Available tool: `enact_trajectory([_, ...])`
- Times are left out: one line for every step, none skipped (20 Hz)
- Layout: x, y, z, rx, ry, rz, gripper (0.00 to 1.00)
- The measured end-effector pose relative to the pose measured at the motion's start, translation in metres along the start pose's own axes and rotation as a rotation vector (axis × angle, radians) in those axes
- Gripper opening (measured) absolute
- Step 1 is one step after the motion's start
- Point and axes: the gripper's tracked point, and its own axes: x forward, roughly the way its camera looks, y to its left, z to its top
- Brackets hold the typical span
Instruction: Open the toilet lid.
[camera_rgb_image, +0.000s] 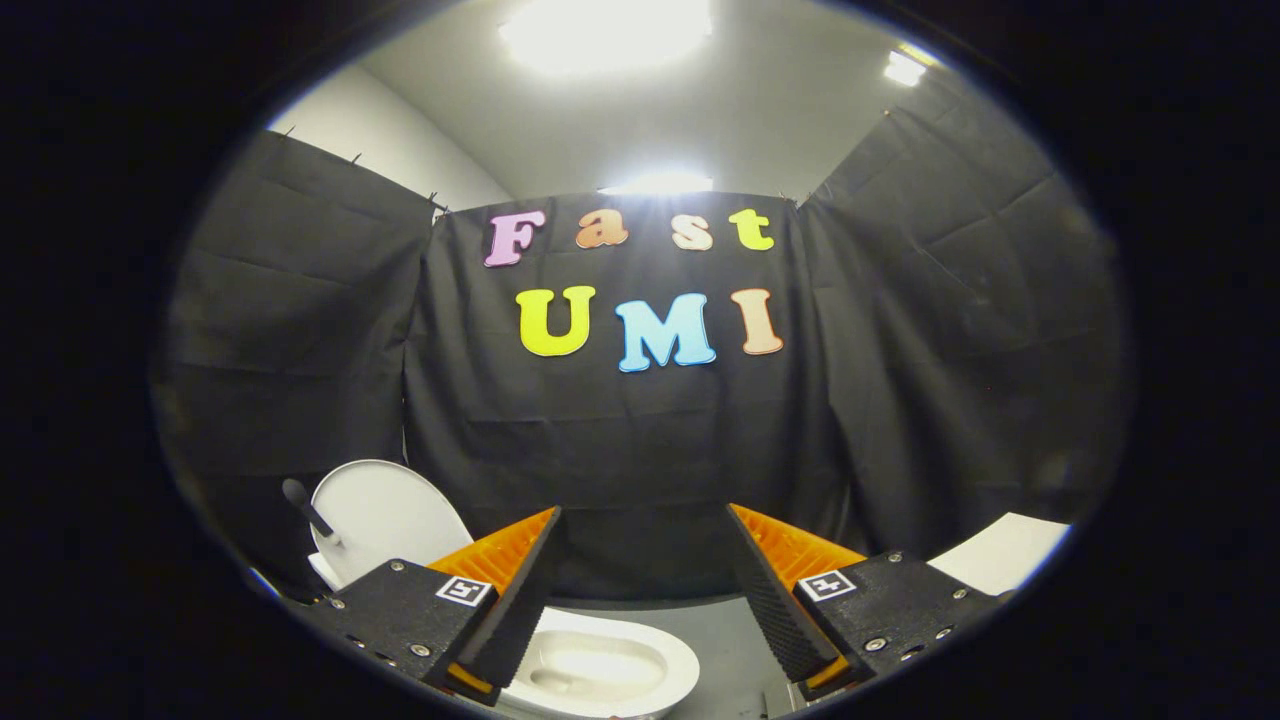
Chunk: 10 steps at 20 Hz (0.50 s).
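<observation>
A: Counted how many toilets?

B: Just one. Found a white, glossy toilet bowl (610, 668) low in the picture, below and between the fingers, with an oval hollow in it. Saw its smooth white oval toilet lid (385, 512) at lower left, raised upright behind the bowl and just beyond the left finger.

A: Noticed anything on that lid?

B: Spotted one thin dark rod with a rounded tip (306, 506), slanting across the lid's left edge. Could not tell whether fastened to it.

A: And the gripper (643, 512)?

B: Counted two fingers (770, 590), ridged on their inner faces and spread wide apart, clamping nothing. Touched neither lid nor bowl. Also counted two small square printed markers (465, 590), one on each finger block.

A: Made out anything else?

B: Noted three panels of creased black cloth wall (620, 450) beyond the fingers, three bright ceiling lights (605, 32) at the top, one flat white slab (1005, 552) at lower right past the right finger, and a dull grey floor (722, 640) beside the bowl.
</observation>
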Motion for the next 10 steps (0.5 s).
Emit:
enact_trajectory([-0.002, 0.001, -0.002, 0.005, 0.005, 0.008, 0.95])
enact_trajectory([-0.003, 0.003, -0.003, 0.017, 0.008, 0.022, 0.96])
enact_trajectory([-0.007, 0.005, -0.004, 0.026, 0.012, 0.037, 0.95])
enact_trajectory([-0.009, 0.004, -0.007, 0.034, 0.013, 0.041, 0.96])
enact_trajectory([-0.013, 0.002, -0.007, 0.042, 0.013, 0.047, 0.95])
enact_trajectory([-0.017, 0.002, -0.008, 0.050, 0.016, 0.057, 0.96])
enact_trajectory([-0.021, 0.003, -0.008, 0.057, 0.017, 0.064, 0.95])
enact_trajectory([-0.024, 0.003, -0.009, 0.065, 0.020, 0.073, 0.95])
enact_trajectory([-0.027, 0.004, -0.009, 0.073, 0.023, 0.083, 0.95])
enact_trajectory([-0.029, 0.007, -0.008, 0.075, 0.023, 0.096, 0.95])
